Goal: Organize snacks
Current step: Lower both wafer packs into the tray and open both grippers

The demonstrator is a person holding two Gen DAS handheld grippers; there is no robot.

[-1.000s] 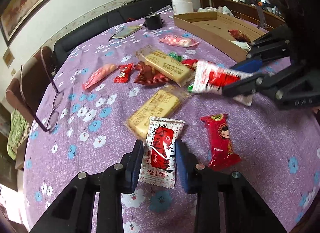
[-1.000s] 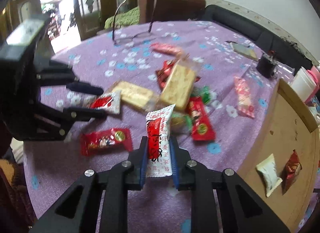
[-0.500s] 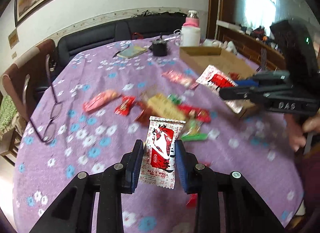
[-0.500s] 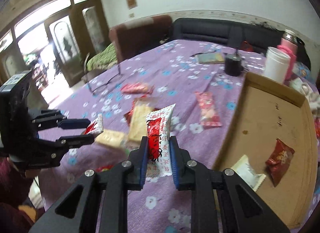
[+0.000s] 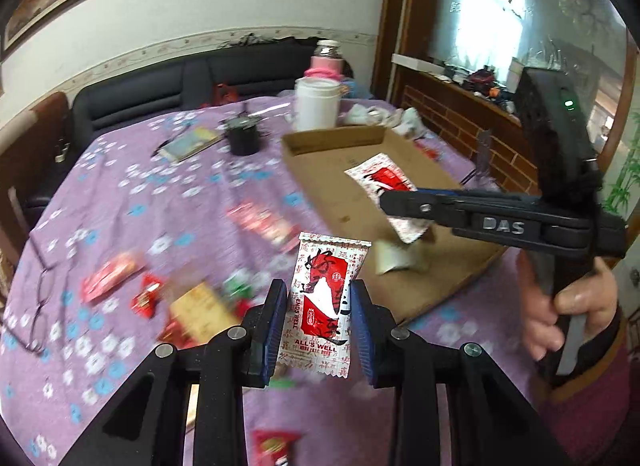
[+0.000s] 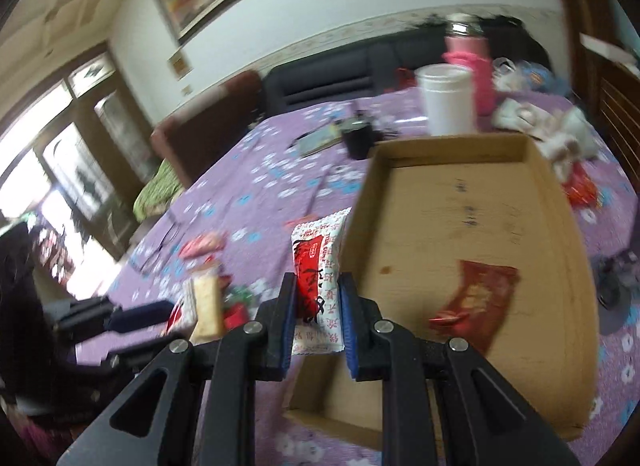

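Your left gripper (image 5: 319, 320) has its jaws closed on a white-and-red packet (image 5: 326, 302), held upright above the purple flowered worktop (image 5: 132, 201). Your right gripper (image 6: 318, 316) has its jaws nearly together, pinching a second white-and-red packet (image 6: 318, 262) edge-on; from the left wrist view that packet (image 5: 386, 185) hangs over the cardboard tray (image 5: 320, 177). From the right wrist view it sits at the tray's near left wall (image 6: 360, 201). Inside the tray lies a dark red packet (image 6: 478, 298). In the left wrist view a small white packet (image 5: 394, 258) is also in the tray. Loose snacks (image 5: 192, 302) lie blurred on the worktop left of the tray. A white tub (image 6: 448, 103) and a pink bottle (image 6: 474, 65) stand beyond the tray. Your right hand (image 5: 568, 306) grips the handle.
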